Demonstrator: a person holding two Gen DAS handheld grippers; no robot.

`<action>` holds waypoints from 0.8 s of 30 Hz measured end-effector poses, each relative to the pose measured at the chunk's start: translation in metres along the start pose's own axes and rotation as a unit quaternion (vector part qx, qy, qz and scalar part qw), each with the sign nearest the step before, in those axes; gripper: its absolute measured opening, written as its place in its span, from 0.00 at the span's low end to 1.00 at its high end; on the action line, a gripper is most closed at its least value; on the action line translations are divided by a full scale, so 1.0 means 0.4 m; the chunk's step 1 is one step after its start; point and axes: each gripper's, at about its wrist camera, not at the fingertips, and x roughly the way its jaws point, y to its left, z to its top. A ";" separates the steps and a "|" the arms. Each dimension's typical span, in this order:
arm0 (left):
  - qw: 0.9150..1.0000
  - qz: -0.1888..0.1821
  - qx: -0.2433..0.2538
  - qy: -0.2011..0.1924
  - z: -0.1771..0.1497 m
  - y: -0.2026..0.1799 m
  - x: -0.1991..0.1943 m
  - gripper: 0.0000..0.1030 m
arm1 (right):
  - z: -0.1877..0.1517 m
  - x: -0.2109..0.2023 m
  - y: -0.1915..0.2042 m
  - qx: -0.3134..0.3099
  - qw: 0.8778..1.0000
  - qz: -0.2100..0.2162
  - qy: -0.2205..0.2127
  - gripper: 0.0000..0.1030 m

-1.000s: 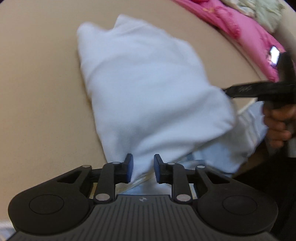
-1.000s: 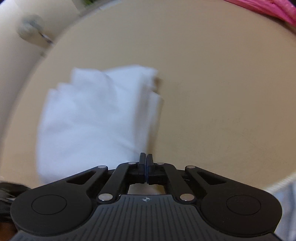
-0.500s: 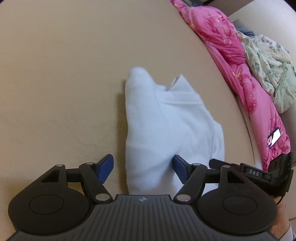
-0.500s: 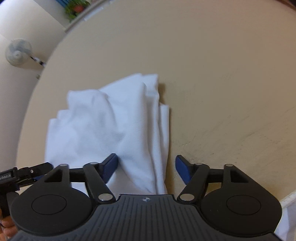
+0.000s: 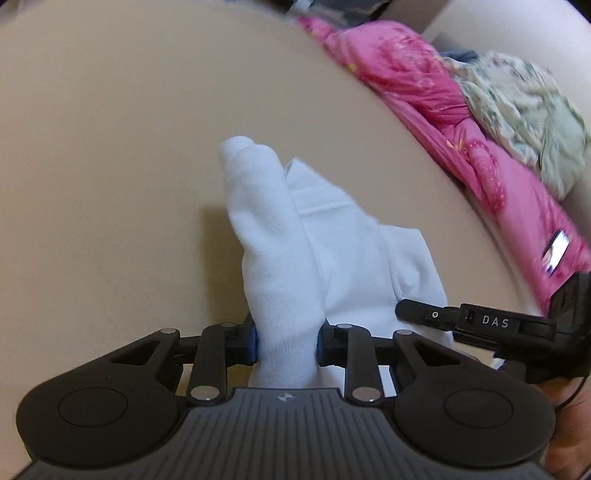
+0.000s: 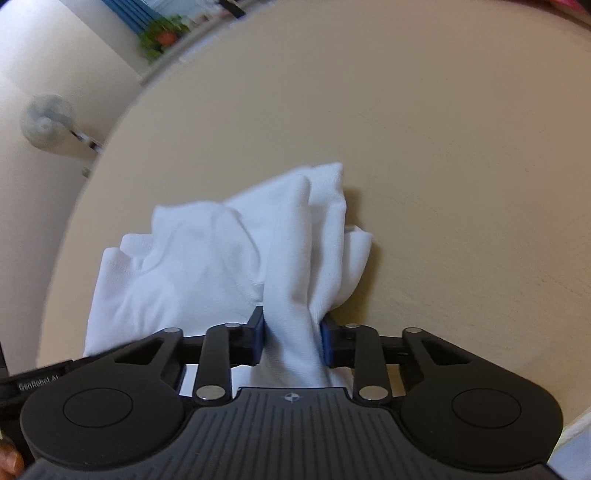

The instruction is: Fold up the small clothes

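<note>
A small white garment [image 5: 325,251] lies bunched in folds on a beige table [image 5: 110,166]. My left gripper [image 5: 286,341] is closed partway on a thick ridge of the cloth at its near left edge. My right gripper [image 6: 293,338] grips another raised fold of the same garment [image 6: 207,258] at its near right side. The right gripper's black body also shows in the left wrist view [image 5: 480,325], just right of the cloth. Both grips press the fabric between blue pads.
A pink quilt [image 5: 443,122] and a pale floral cloth [image 5: 524,110] lie along the table's far right edge. A small fan [image 6: 46,122] and a potted plant [image 6: 162,35] stand beyond the table's left edge.
Half a second ago both grippers were wide open around the cloth. Now both have closed on folds of the white garment, which has bunched up nearer to them.
</note>
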 end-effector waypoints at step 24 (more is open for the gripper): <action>0.990 0.120 -0.048 -0.051 0.132 0.348 -0.257 0.60 | 0.056 0.107 0.262 -0.075 0.991 0.081 -0.080 0.48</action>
